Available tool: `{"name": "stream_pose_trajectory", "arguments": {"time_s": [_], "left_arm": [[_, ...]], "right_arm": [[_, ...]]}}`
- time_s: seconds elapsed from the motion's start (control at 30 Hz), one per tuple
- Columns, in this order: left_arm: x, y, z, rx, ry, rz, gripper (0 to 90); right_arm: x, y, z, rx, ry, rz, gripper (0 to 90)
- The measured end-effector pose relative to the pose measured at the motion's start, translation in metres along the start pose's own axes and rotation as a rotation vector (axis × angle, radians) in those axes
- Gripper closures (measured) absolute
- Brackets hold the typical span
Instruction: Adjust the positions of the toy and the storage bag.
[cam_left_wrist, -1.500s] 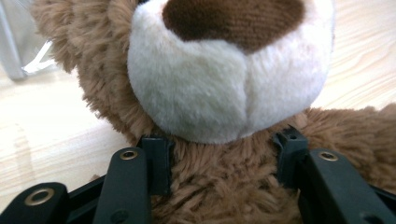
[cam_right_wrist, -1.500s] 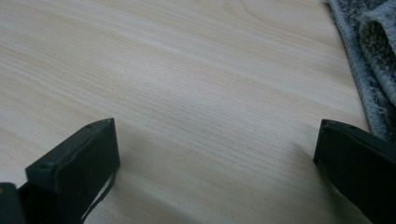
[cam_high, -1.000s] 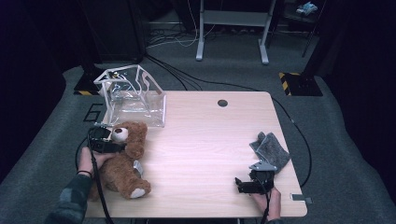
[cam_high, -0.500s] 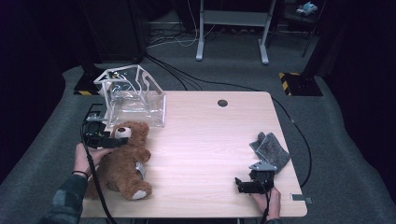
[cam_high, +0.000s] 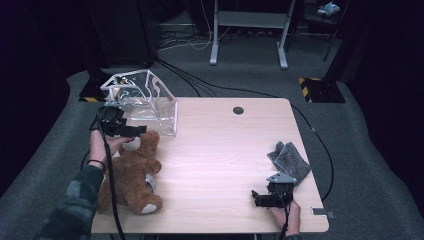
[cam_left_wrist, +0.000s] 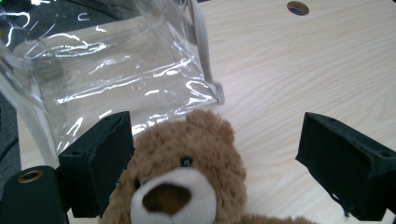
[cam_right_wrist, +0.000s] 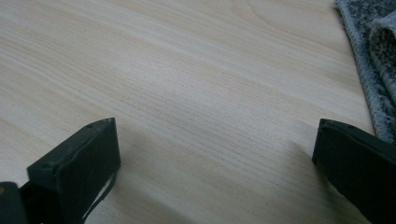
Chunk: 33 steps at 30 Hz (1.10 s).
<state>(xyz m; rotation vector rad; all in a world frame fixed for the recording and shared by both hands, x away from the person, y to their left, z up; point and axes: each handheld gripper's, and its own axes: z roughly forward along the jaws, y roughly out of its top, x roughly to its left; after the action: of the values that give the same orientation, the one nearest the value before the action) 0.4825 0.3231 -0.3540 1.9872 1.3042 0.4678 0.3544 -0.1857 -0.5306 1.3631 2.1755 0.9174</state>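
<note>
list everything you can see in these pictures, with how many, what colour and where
teddy bear: one, brown with a white muzzle, lying at the table's left front
clear bag: one, see-through with white trim, standing open at the table's far left corner, just beyond the bear's head
cloth: one, grey, lying near the table's right edge
table: one, light wood, with a round hole near its far edge
cables: several, black, on the grey floor beyond the table
left hand-held gripper: one, black, above the bear's head, jaws open after just opening, not pressing on the bear
right hand-held gripper: one, black, at the table's right front, jaws open over bare wood
</note>
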Motion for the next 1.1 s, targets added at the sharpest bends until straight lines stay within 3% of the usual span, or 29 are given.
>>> {"name": "stream_pose_trajectory", "arguments": {"time_s": [0.03, 0.27, 0.47, 0.67, 0.83, 0.93, 1.1], "left_arm": [[-0.002, 0.006, 0.004, -0.016, 0.005, -0.005, 10.9], [-0.008, 0.035, 0.024, -0.004, 0.037, 0.023, 16.7], [-0.003, 0.053, 0.042, 0.000, 0.075, -0.011, 21.3], [0.001, 0.060, 0.059, 0.016, 0.131, -0.053, 30.7], [0.006, 0.062, 0.073, 0.034, 0.146, -0.097, 37.4], [0.009, 0.061, 0.081, 0.055, 0.143, -0.120, 49.5], [0.008, 0.061, 0.085, 0.039, 0.129, -0.146, 65.9]], "right_arm": [[0.000, 0.000, 0.000, -0.001, 0.000, 0.000, 0.0], [0.000, 0.000, 0.000, -0.001, 0.000, 0.000, 0.0], [0.000, 0.000, 0.000, -0.001, -0.001, 0.002, 0.0], [0.000, 0.000, 0.000, -0.001, 0.000, 0.001, 0.0], [0.000, 0.000, 0.000, -0.002, 0.000, 0.001, 0.0], [0.000, 0.000, 0.000, -0.001, 0.000, 0.000, 0.0], [0.000, 0.000, 0.000, -0.002, 0.000, -0.002, 0.0]]}}
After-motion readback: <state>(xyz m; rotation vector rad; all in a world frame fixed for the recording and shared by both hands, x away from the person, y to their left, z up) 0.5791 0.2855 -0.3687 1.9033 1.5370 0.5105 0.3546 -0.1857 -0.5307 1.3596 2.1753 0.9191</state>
